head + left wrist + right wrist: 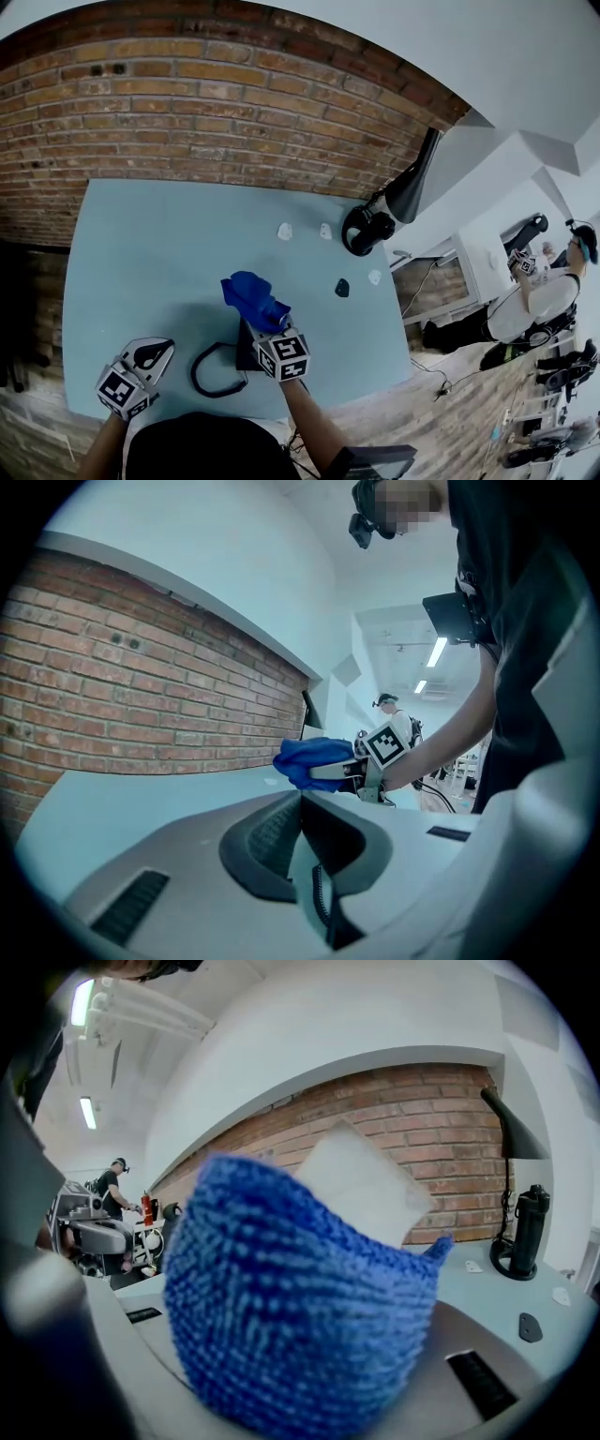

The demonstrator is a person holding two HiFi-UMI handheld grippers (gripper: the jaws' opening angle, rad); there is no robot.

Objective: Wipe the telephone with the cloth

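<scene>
Cloth (251,295) fills my right gripper view almost edge to edge. It is a bunched blue wad pinched between the jaws, so I read the right gripper (270,328) as clamped on it, with plenty of fabric left past the tips to do the rubbing. In the head view the telephone (245,349) is the dark block near the front edge of the table (141,244), about 6 o'clock from its middle. It lies directly under that gripper, and its cord (208,378) loops off at 9 o'clock. The wad hangs over the phone's 12 o'clock end; I cannot tell whether it touches. My left gripper (153,353) sits low at 9 o'clock of the cord, jaws drawn together at the tips with nothing between them, aimed across at the phone. I judge it is parked there to steady the set if it slides, clear of the wiping path. The lamp (380,220) at 2 o'clock stands well apart from the work.
</scene>
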